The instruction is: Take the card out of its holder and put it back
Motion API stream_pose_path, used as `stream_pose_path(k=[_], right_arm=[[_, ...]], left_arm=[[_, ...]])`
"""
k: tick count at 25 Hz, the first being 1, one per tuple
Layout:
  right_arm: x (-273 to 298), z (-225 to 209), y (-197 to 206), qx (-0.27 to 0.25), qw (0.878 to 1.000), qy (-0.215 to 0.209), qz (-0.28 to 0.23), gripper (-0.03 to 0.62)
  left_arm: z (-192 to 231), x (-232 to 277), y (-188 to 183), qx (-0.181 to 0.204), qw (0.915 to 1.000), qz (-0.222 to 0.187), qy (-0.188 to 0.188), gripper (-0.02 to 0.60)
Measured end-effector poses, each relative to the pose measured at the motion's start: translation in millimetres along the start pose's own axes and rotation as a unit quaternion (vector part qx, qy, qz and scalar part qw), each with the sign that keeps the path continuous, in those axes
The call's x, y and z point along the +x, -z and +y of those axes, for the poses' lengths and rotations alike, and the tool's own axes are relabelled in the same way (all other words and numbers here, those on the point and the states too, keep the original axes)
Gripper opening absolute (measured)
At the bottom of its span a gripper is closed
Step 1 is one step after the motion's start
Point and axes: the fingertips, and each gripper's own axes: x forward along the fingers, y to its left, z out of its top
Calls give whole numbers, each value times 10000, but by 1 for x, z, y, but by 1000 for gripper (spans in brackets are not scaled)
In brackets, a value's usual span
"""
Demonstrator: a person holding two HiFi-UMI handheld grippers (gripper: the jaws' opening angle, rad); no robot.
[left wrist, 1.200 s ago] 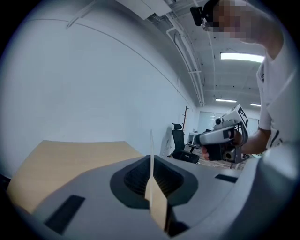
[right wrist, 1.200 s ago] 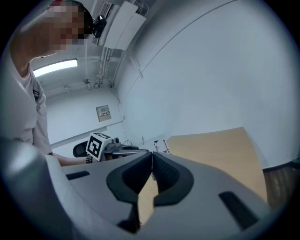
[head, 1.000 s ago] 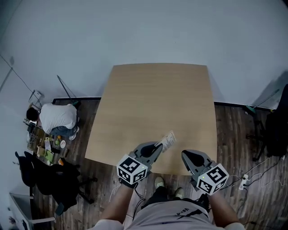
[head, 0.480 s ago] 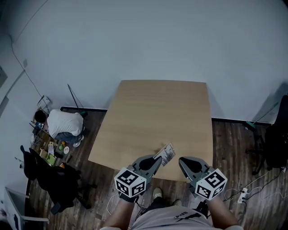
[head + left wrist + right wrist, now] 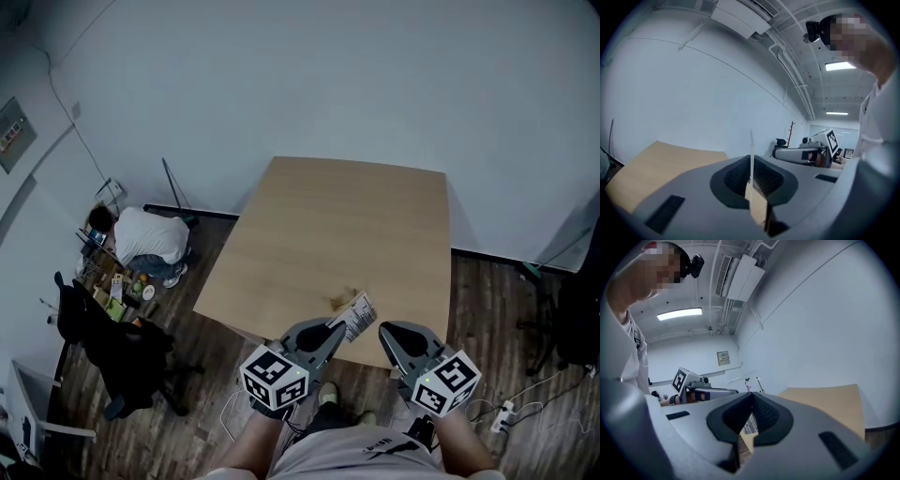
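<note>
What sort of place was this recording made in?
Probably an office or lab room: a wooden table by a plain wall, a ceiling air-conditioning unit, and an office chair.

The light wooden table (image 5: 347,225) stands on a dark plank floor (image 5: 487,300) (one side near the pale wall). A small brown patch (image 5: 338,300) marks its front edge, too small to identify.

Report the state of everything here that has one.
left gripper: shut on the card
right gripper: shut, nothing between its jaws
card: clamped at one end, held off the table
person: crouched on the floor, left of the table
</note>
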Motion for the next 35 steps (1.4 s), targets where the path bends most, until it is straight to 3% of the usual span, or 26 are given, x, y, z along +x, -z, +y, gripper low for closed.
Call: stream_pose_path(k=[11,24,35], right_arm=[[-9,11,-7,-92,9998,-159,-56,12],[6,-3,-3,19,10000,-56,-10,12],[48,-33,17,262,9994,242,-34,12]], left_arm=[[-7,-9,6,22,9998,5,-182,25],[27,-4,4,69,9995,92,-300,25],[118,49,31,508,9972,448,325,25]])
